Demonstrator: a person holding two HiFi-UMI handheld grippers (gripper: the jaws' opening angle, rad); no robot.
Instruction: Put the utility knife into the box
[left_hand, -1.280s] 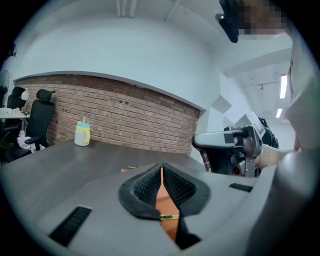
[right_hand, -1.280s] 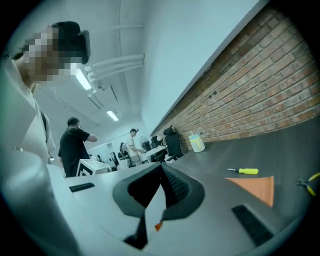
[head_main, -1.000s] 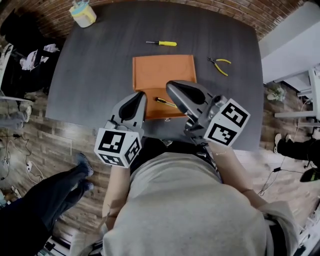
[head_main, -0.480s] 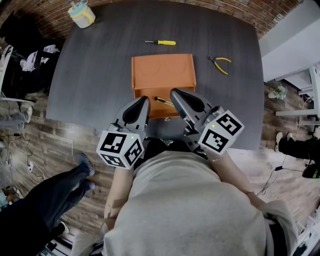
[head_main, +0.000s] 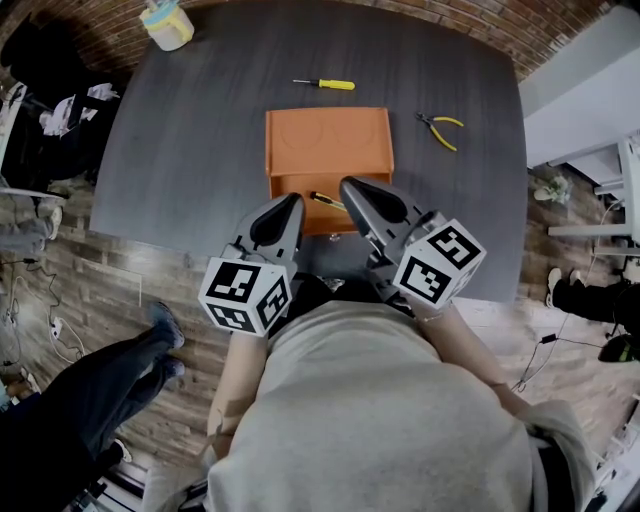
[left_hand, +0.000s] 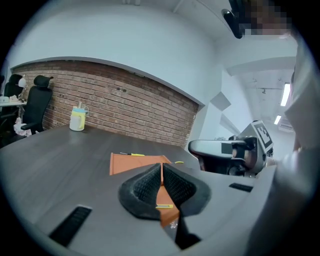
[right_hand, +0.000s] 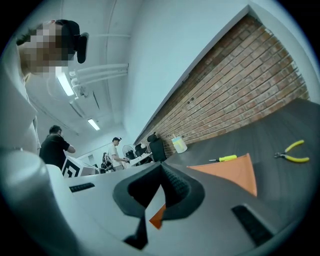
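Observation:
An orange box (head_main: 328, 140) lies open in the middle of the dark table, its flat lid at the far side. A utility knife (head_main: 324, 200), dark with yellow, lies in the box's near compartment, its right end hidden by the right gripper. My left gripper (head_main: 286, 206) hovers over the box's near left corner, shut and empty. My right gripper (head_main: 352, 190) hangs over the near right part, also shut and empty. In the left gripper view the shut gripper (left_hand: 161, 168) has the box (left_hand: 131, 163) beyond it and the knife (left_hand: 164, 205) below.
A yellow-handled screwdriver (head_main: 325, 84) lies beyond the box, and yellow-handled pliers (head_main: 440, 130) lie to its right. A pale cup (head_main: 167, 25) stands at the far left corner. A brick wall backs the table. Another person's legs (head_main: 110, 380) are at the left on the wooden floor.
Both grippers drew back a little toward the person. The right one sank slightly nearer the table's front edge. The knife and the box stayed where they were.

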